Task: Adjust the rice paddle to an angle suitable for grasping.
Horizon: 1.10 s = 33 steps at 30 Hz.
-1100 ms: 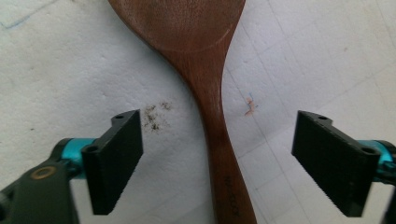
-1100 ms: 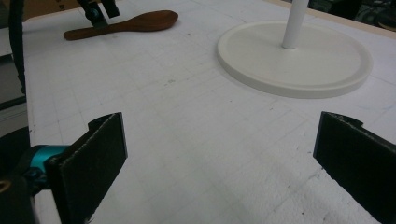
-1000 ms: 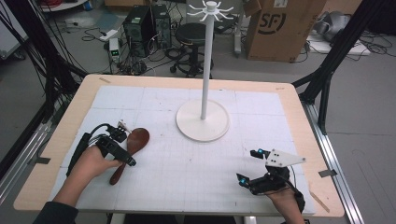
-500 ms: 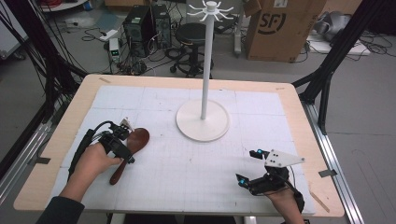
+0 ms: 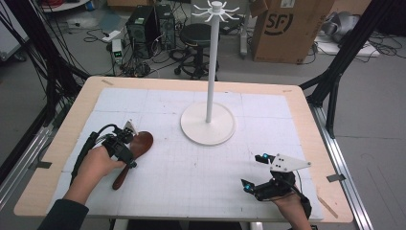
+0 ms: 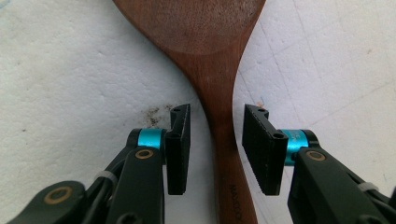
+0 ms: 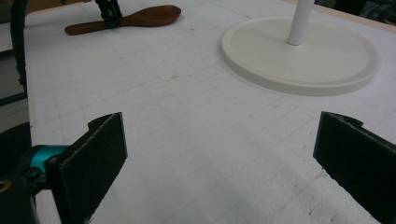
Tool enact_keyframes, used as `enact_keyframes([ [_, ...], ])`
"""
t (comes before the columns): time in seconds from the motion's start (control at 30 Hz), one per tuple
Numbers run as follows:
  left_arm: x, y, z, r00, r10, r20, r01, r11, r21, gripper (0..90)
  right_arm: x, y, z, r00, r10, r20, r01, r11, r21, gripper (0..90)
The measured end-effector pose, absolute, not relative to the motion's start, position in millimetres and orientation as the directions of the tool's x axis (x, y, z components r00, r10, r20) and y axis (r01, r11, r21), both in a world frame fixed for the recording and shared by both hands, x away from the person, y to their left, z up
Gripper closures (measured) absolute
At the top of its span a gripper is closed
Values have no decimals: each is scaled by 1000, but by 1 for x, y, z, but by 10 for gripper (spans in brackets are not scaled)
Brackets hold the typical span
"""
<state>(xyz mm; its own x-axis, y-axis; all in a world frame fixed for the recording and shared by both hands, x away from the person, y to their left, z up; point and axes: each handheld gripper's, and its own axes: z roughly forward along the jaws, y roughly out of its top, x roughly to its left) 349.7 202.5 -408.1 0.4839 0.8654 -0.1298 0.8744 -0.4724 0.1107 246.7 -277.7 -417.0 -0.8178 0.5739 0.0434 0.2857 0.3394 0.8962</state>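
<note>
On the white-matted desk (image 5: 268, 143), our left tongs (image 6: 215, 135) had just been closing around the neck of the wooden spoon (image 6: 205, 51), its handle lying between the jaws with a thin gap showing on each side, so the pads were not yet pressing on it. From the high view, the spoon (image 5: 136, 148) lay flat near the desk's left edge, bowl toward the white hanging stand (image 5: 208, 122), with the left tongs (image 5: 125, 152) set across it. Our right tongs (image 5: 253, 172) rested wide and empty near the front right corner. We judged the grasp close, and lifting premature until the pads met the wood.
</note>
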Motion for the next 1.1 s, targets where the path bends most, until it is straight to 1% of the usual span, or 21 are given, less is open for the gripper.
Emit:
enact_keyframes([
  [0.1,349,201,-409,488,864,-121,872,-477,110,674,247,-278,-417,-817,575,41,283,338,898,15],
  [0.27,349,199,-409,493,862,-118,869,-484,101,704,247,-277,-417,-818,574,38,281,342,897,15],
  [0.7,349,196,-410,479,874,-84,877,-472,91,738,247,-275,-417,-821,570,37,282,349,894,15],
  [0.8,349,196,-410,480,874,-80,876,-473,92,769,247,-274,-418,-822,568,32,279,353,893,15],
  [1.1,347,197,-410,521,850,-70,852,-513,106,783,247,-274,-418,-826,563,30,277,358,892,15],
])
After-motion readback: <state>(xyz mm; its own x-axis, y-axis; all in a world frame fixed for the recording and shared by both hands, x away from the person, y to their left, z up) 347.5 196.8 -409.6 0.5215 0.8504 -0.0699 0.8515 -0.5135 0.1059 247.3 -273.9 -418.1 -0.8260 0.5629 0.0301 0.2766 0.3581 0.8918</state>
